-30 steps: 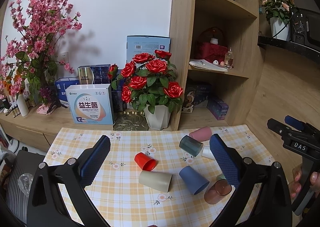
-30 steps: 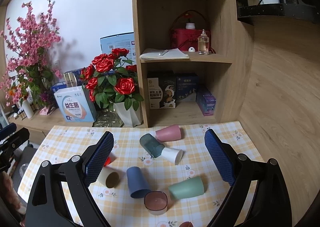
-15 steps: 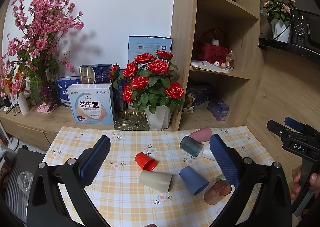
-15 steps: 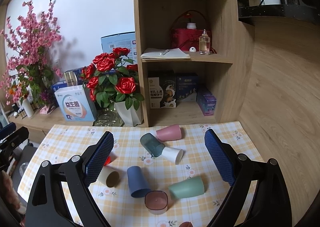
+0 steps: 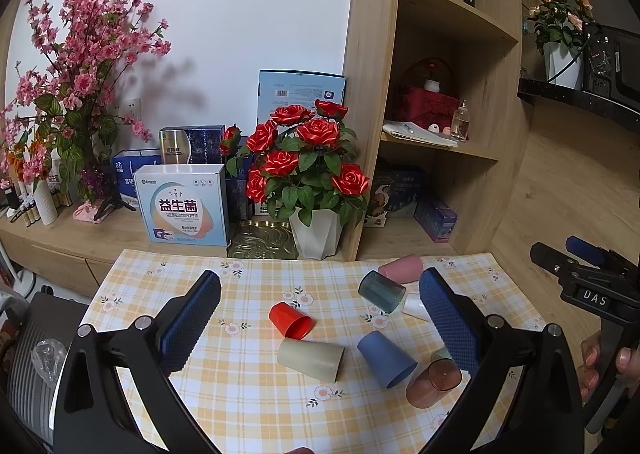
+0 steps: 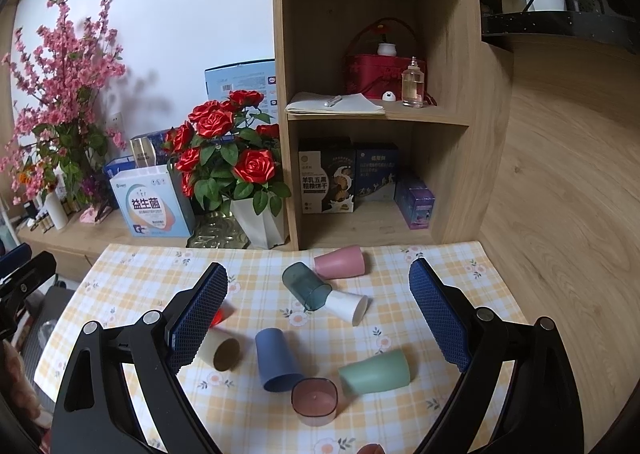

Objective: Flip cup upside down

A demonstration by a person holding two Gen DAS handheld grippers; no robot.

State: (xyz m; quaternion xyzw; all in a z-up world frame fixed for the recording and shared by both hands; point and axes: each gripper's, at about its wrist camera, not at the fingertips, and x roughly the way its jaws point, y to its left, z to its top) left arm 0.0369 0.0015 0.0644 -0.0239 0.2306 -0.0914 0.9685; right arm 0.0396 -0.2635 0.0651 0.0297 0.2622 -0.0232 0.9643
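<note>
Several cups lie on their sides on the yellow checked tablecloth (image 5: 248,386). In the left wrist view: a red cup (image 5: 290,319), a beige cup (image 5: 311,358), a blue cup (image 5: 386,359), a clear brown cup (image 5: 434,381), a smoky teal cup (image 5: 381,291) and a pink cup (image 5: 401,268). In the right wrist view: blue cup (image 6: 277,359), clear pink-brown cup (image 6: 314,401), green cup (image 6: 375,371), white cup (image 6: 346,306), teal cup (image 6: 306,286), pink cup (image 6: 339,262), beige cup (image 6: 220,351). My left gripper (image 5: 320,318) and right gripper (image 6: 318,314) are both open and empty, held above the table.
A white pot of red roses (image 5: 316,232) and boxes (image 5: 184,204) stand behind the table. A wooden shelf unit (image 6: 376,118) stands at the back right. The right gripper also shows at the right edge of the left wrist view (image 5: 588,286).
Almost nothing moved; both views drifted very slightly. No cup has moved and both grippers stay open.
</note>
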